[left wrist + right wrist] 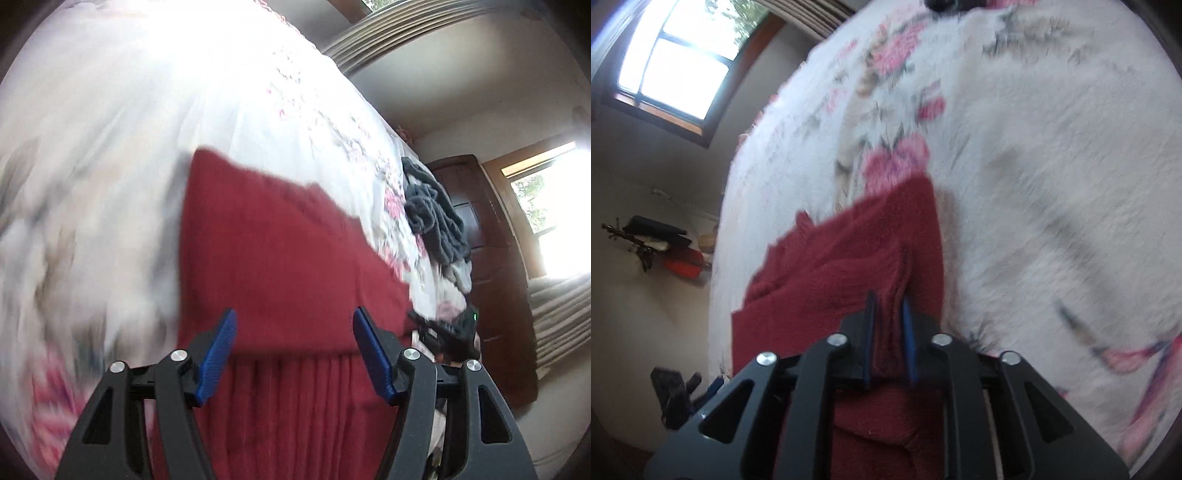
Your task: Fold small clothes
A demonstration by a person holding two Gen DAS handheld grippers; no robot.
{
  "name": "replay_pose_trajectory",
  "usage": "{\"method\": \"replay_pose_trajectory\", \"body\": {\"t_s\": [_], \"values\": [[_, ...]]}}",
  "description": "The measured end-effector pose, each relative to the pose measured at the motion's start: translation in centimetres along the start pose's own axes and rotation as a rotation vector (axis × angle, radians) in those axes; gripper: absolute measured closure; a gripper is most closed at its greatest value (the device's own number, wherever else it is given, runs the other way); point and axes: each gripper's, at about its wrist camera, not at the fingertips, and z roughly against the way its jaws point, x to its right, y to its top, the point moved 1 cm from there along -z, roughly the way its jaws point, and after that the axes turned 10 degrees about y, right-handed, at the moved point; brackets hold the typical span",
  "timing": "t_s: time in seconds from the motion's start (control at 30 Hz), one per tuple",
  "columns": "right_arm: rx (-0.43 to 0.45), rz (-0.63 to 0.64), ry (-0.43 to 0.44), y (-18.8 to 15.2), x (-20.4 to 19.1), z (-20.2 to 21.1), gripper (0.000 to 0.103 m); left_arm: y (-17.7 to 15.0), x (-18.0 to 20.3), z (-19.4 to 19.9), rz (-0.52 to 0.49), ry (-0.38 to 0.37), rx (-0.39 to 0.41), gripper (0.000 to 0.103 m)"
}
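Observation:
A dark red knitted garment (273, 251) lies on a white bedspread with pink flowers (147, 129). In the left wrist view my left gripper (293, 332) hovers just over its ribbed near edge, blue pads wide apart and nothing between them. The other gripper (447, 336) shows at the garment's right side. In the right wrist view my right gripper (889, 314) is shut on a bunched fold of the red garment (842, 258), which trails away over the bedspread (1015, 166).
A heap of dark grey clothes (432, 210) with paler pieces below it sits near the bed's right edge. Beyond stand a dark wooden door (480, 221) and bright windows (679, 59). A wall rack with dark and red items (665, 247) hangs left of the bed.

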Motion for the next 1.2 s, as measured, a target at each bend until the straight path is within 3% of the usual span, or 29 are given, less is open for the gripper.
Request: {"method": "replay_pose_trajectory", "body": {"t_s": [0.13, 0.27, 0.37, 0.4, 0.43, 0.47, 0.5, 0.63, 0.67, 0.73, 0.8, 0.9, 0.97, 1.07, 1.13, 1.2], "values": [[0.06, -0.024, 0.09, 1.1, -0.2, 2.2, 0.086, 4.2, 1.1, -2.9, -0.06, 0.031, -0.038, 0.038], [-0.037, -0.013, 0.167, 0.9, -0.5, -0.2, 0.086, 6.1, -0.3, -7.6, -0.055, 0.134, -0.127, 0.038], [-0.086, -0.061, 0.096, 0.3, 1.9, -2.5, 0.092, 6.3, -1.5, -9.0, -0.041, 0.195, -0.14, 0.043], [-0.088, -0.065, 0.085, 0.3, 2.2, -2.6, 0.1, 6.6, -1.9, -8.8, -0.024, 0.192, -0.141, 0.045], [-0.084, -0.067, 0.082, 0.2, 2.4, -2.5, 0.101, 6.7, -2.0, -8.4, -0.008, 0.183, -0.14, 0.047], [-0.074, -0.069, 0.099, 0.1, 2.1, -2.1, 0.098, 6.4, -1.9, -7.6, -0.002, 0.165, -0.132, 0.047], [-0.067, -0.063, 0.118, 0.0, 1.7, -1.6, 0.09, 6.1, -1.4, -6.5, -0.013, 0.116, -0.123, 0.048], [-0.105, -0.016, 0.201, -1.7, -0.4, -0.8, 0.089, 3.1, 0.4, -5.1, -0.102, -0.03, -0.185, 0.048], [-0.124, -0.009, 0.189, -2.0, -0.4, -1.2, 0.088, 2.5, 0.4, -5.5, -0.11, -0.029, -0.21, 0.048], [-0.154, -0.012, 0.13, -2.5, 0.5, -2.1, 0.101, 1.4, -0.6, -7.0, -0.121, 0.039, -0.245, 0.053], [-0.153, -0.032, 0.104, -2.7, 1.4, -2.5, 0.103, 1.4, -1.6, -7.2, -0.088, 0.074, -0.248, 0.074], [-0.127, -0.02, 0.148, -3.5, -0.6, -1.3, 0.093, 0.4, 0.5, -5.1, -0.139, -0.019, -0.233, 0.067], [-0.16, 0.013, 0.197, -4.8, -2.5, -1.4, 0.093, -0.8, 1.3, -4.9, -0.181, -0.038, -0.253, 0.062], [-0.231, 0.036, 0.143, -6.9, -2.9, -3.5, 0.092, -2.4, 0.0, -6.6, -0.204, 0.093, -0.289, 0.058], [-0.245, 0.022, 0.091, -7.8, -1.8, -4.4, 0.103, -2.4, -1.3, -6.7, -0.135, 0.086, -0.28, 0.07], [-0.22, -0.02, 0.087, -8.0, -1.1, -3.5, 0.101, -2.3, -0.7, -5.0, -0.115, 0.088, -0.262, 0.063]]}}
